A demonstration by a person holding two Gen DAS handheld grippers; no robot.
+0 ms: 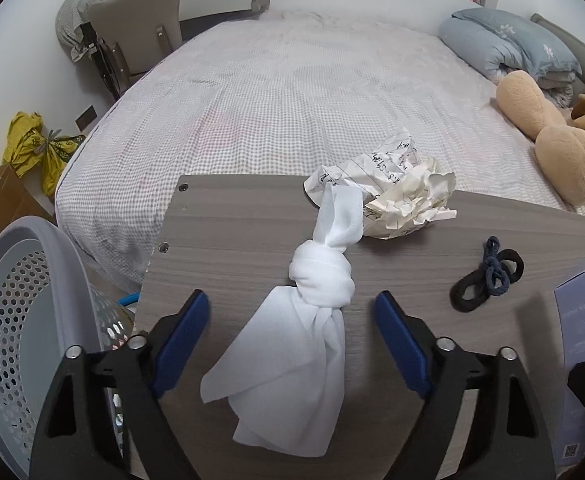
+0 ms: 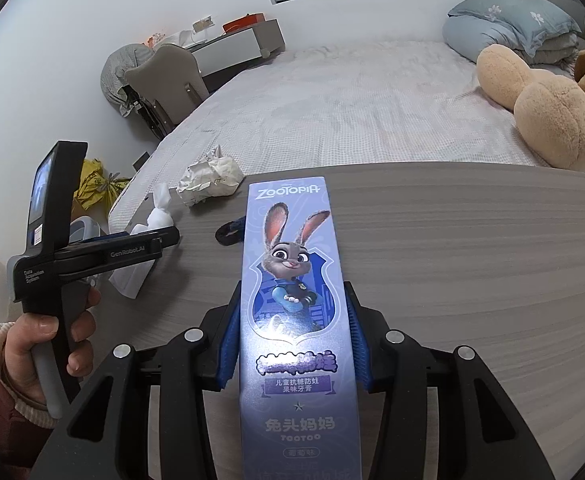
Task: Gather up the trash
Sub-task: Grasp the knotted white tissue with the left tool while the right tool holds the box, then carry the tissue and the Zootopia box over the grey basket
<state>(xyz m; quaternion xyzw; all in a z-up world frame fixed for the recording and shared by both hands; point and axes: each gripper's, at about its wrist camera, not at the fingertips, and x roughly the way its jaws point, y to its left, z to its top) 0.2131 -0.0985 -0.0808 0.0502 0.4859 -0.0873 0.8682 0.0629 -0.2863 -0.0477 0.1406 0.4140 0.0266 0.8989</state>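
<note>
A knotted white cloth [image 1: 320, 276] lies on the grey wooden table [image 1: 232, 220], between the blue pads of my left gripper [image 1: 290, 297]. The jaws stand open on either side of it and the pads do not touch it. Crumpled paper [image 1: 404, 196] with handwriting sits just beyond the cloth at the table's far edge. My right gripper [image 2: 292, 292] is shut on a tall purple Zootopia toothpaste box [image 2: 292, 320], held above the table [image 2: 452, 260]. The right wrist view also shows the left gripper [image 2: 168, 236] over the cloth [image 2: 158, 216], with a hand [image 2: 32, 340] on its handle.
A grey perforated basket [image 1: 12, 320] stands left of the table, below its edge. Black and navy hair ties [image 1: 488, 276] lie on the table's right part. Behind are a bed [image 1: 292, 100], a plush bear [image 1: 552, 128], a blue pillow [image 1: 504, 40], a chair [image 1: 140, 20] and yellow bags [image 1: 40, 152].
</note>
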